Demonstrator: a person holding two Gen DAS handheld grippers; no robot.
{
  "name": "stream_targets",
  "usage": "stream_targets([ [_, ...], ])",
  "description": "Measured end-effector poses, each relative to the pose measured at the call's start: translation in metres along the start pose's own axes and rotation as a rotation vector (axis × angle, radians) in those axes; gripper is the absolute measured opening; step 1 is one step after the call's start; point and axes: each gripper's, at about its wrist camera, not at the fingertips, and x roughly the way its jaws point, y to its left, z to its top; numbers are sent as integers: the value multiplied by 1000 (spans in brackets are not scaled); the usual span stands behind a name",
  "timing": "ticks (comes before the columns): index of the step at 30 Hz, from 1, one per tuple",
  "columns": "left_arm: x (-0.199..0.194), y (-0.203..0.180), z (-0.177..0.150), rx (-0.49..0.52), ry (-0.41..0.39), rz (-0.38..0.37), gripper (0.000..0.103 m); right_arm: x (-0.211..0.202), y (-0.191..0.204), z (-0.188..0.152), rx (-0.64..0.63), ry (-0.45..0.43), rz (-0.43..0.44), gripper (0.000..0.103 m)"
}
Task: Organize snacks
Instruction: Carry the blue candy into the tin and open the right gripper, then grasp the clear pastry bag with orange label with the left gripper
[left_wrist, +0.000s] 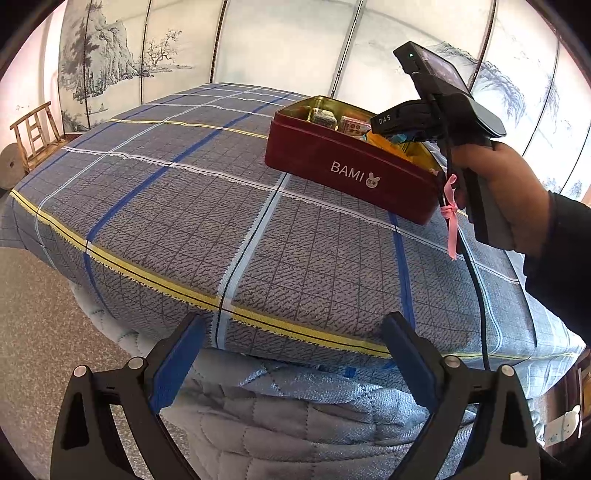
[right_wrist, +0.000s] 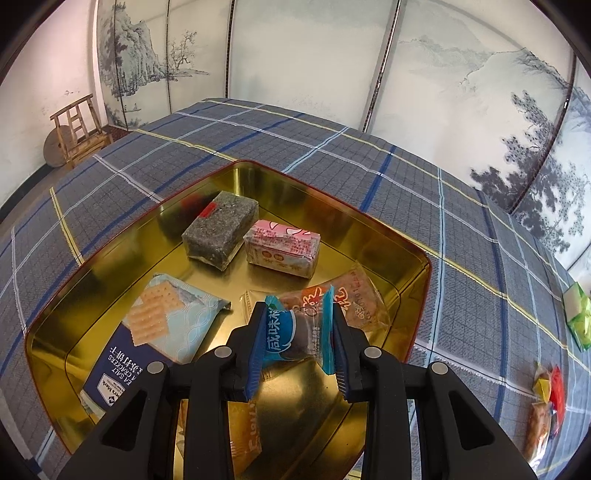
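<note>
A dark red BAMI tin (left_wrist: 343, 162) with a gold inside (right_wrist: 110, 266) stands open on the plaid bed. In the right wrist view it holds a grey block snack (right_wrist: 218, 229), a pink packet (right_wrist: 282, 249), a blue cracker pack (right_wrist: 155, 328) and an orange-brown packet (right_wrist: 354, 299). My right gripper (right_wrist: 299, 332) is shut on a blue-wrapped snack (right_wrist: 295, 336) and holds it above the tin. In the left wrist view the right gripper (left_wrist: 391, 127) hovers over the tin's right end. My left gripper (left_wrist: 291, 343) is open and empty at the bed's near edge.
Loose snacks lie on the bed to the right of the tin: a green packet (right_wrist: 578, 314) and red and orange packets (right_wrist: 546, 398). A wooden chair (right_wrist: 79, 129) stands at the far left by the wall. A painted folding screen (right_wrist: 295, 55) stands behind the bed.
</note>
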Motion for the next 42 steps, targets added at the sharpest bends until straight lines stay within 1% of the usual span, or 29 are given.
stream_targets([
  [2,-1,-2,0,10,0,16,95,-1,-1,-1,11,-3,40,39],
  [3,-1,-4,-1,15,3,23,95,-3,-1,-2,4,-6,39,42],
  [4,-2,-5,-1,18,4,30,95,-7,-1,-3,-6,-18,29,47],
  [5,-3,-6,-1,22,3,32,95,-12,-1,-4,-13,-38,26,51],
  [7,-6,-11,1,36,-5,39,95,-27,-8,-8,-9,-93,49,63],
  [8,-8,-14,2,45,-14,41,95,-36,-14,-10,-1,-120,54,66],
  [10,-12,-23,5,70,-29,42,95,-51,-28,-15,21,-170,49,81],
  [12,-15,-33,9,106,-42,44,95,-62,-46,-20,53,-194,48,85],
  [15,-16,-51,16,153,-53,36,95,-74,-86,-37,111,-220,39,86],
  [17,-14,-67,22,183,-61,24,95,-81,-121,-54,160,-237,4,86],
  [20,-11,-99,35,240,-78,-11,95,-87,-189,-92,261,-236,-84,87],
  [25,7,-166,58,337,-82,-98,95,-99,-326,-171,550,-165,-205,87],
  [27,18,-199,66,377,-76,-135,95,-107,-368,-201,662,-151,-234,87],
  [29,36,-233,73,397,-48,-184,95,-116,-404,-230,764,-150,-258,87],
  [30,45,-247,77,396,-32,-202,95,-121,-417,-243,805,-152,-262,87],
  [31,56,-263,80,390,-15,-220,95,-125,-431,-255,860,-155,-245,87],
  [33,77,-293,87,383,-3,-226,95,-131,-448,-273,940,-177,-211,88],
  [34,87,-308,89,382,14,-231,95,-134,-455,-280,970,-190,-189,88],
  [35,95,-323,91,377,25,-245,95,-137,-462,-288,994,-221,-152,88],
  [36,104,-338,94,373,20,-251,95,-139,-464,-293,1018,-251,-117,90],
  [37,111,-351,96,378,17,-247,95,-139,-467,-298,1034,-273,-96,90],
  [39,128,-374,97,385,37,-247,94,-139,-466,-299,1028,-271,-91,92],
  [40,138,-385,98,386,47,-231,93,-138,-464,-296,1016,-263,-93,94],
  [42,153,-401,99,387,92,-235,86,-137,-465,-295,1001,-253,-95,96],
])
